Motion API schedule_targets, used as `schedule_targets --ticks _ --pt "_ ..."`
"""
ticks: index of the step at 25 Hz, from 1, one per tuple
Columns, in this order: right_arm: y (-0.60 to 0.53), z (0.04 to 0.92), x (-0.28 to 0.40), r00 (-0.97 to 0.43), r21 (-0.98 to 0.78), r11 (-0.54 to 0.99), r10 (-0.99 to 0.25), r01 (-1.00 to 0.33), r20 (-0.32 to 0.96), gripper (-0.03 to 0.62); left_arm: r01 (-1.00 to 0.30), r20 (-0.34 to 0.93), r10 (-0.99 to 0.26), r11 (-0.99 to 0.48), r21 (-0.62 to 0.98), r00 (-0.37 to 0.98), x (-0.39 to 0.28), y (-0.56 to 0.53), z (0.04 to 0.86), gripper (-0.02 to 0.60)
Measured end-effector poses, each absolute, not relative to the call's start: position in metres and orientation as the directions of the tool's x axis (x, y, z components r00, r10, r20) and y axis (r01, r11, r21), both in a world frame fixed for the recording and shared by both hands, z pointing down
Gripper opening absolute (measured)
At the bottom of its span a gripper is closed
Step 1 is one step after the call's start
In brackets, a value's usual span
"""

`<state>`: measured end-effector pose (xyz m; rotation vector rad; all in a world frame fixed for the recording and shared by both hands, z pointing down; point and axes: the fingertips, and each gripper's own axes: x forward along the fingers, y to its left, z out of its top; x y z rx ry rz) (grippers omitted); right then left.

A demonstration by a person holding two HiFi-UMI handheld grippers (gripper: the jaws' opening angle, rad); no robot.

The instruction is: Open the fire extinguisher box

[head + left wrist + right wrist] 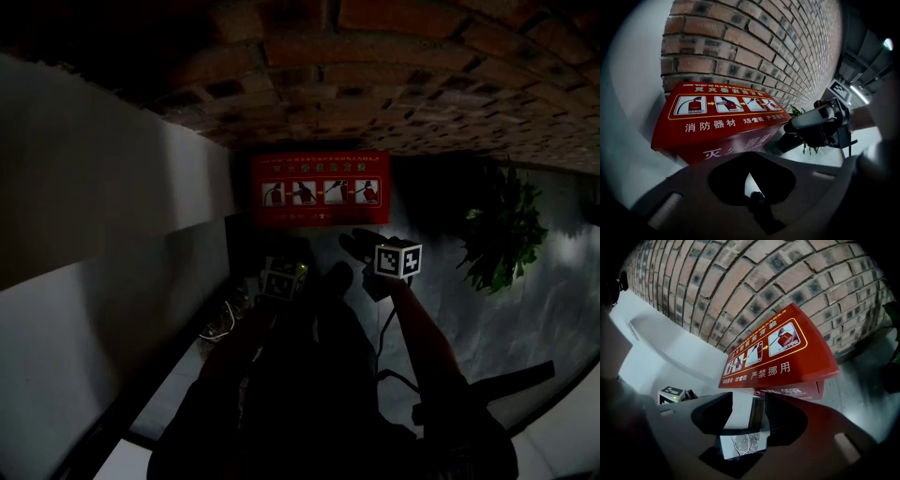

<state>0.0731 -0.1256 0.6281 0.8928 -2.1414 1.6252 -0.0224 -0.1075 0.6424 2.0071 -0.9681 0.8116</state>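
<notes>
The red fire extinguisher box (319,190) is sitting on the floor against the brick wall (740,282), its pictogram lid facing up. The left gripper (751,185) is hanging just in front of it, jaws pressed together on nothing. The right gripper (749,411) is hovering near the box's front edge, jaws spread and empty.

Head view looks steeply down; both gripper views closely face the box (717,123)
</notes>
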Motion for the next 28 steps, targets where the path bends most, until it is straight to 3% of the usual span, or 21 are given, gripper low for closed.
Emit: schedule_targets --ticks 10,28 --pt "-0.151 0.641 0.077 -0.785 -0.813 0.113 -0.364 -0.572 0.501 0.227 -0.877 0.754 -0.447 -0.254 0.408 0.481 -0.010 -0.131 0.697 0.000" --pt "-0.153 0.639 0.064 -0.818 -0.860 0.099 -0.378 -0.500 0.433 0.247 -0.904 0.763 -0.487 -0.279 0.325 0.425 -0.032 -0.155 0.704 0.000"
